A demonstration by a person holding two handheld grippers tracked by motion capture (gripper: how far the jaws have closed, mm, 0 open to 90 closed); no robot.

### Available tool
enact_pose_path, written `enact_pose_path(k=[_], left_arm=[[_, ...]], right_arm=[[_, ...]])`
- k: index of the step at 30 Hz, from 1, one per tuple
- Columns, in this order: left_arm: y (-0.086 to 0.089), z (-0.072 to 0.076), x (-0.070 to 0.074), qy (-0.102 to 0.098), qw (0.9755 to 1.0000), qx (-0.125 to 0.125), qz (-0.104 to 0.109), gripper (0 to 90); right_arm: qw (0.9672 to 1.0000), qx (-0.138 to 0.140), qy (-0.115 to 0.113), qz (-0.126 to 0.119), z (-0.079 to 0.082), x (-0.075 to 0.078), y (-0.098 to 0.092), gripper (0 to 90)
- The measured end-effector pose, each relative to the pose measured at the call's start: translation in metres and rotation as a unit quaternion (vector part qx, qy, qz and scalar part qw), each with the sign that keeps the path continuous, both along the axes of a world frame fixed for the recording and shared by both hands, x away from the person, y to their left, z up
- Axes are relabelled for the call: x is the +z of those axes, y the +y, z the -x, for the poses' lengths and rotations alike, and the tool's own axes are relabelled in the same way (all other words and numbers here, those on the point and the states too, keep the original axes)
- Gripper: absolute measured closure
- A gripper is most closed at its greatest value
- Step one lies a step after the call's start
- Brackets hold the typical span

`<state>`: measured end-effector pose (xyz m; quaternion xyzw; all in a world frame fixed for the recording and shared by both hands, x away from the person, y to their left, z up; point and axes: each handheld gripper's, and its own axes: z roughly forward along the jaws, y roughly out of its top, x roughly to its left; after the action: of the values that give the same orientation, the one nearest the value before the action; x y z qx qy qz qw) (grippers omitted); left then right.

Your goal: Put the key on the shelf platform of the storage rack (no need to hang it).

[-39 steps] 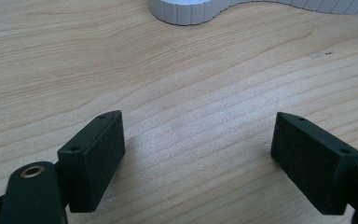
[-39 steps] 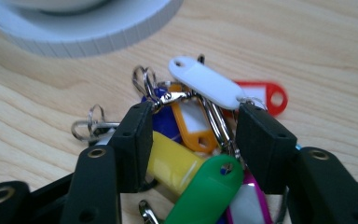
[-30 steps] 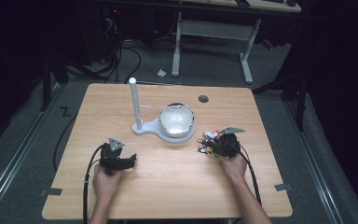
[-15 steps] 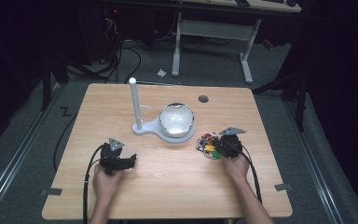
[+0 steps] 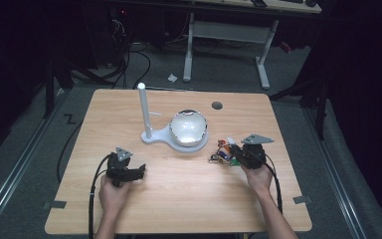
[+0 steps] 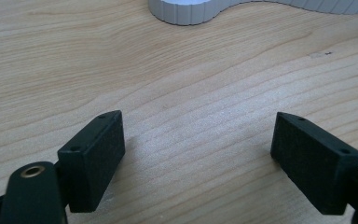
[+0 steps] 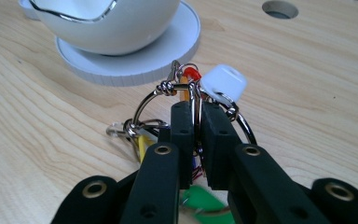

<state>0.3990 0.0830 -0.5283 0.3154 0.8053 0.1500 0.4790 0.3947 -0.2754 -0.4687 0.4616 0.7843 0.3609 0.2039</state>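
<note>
Right gripper view: my right gripper (image 7: pixel 195 140) has its jaws clamped on the key ring (image 7: pixel 193 100), just beside the white stand (image 7: pixel 135 63). My left gripper (image 6: pixel 200 154) rests near the stand's base, jaws wide, holding nothing, over the table (image 6: pixel 191 93).

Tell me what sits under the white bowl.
The white bowl rests on the round end of a flat white base, which lies on the wooden table. Whatever lies directly beneath the bowl's bottom is covered.
</note>
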Motion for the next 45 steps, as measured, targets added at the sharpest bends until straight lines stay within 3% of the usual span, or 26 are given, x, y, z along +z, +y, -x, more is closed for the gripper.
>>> enact_pose_path(k=[24, 45], left_arm=[[0.000, 0.000, 0.000, 0.000, 1.0000, 0.000, 0.000, 17.9], [0.001, 0.000, 0.000, -0.001, 1.0000, -0.004, -0.003, 17.8]], right_arm=[[0.9977, 0.040, -0.038, -0.038, 0.013, 0.065, -0.002, 84.6], [0.9916, 0.097, -0.060, -0.061, 0.003, 0.122, 0.014, 84.5]])
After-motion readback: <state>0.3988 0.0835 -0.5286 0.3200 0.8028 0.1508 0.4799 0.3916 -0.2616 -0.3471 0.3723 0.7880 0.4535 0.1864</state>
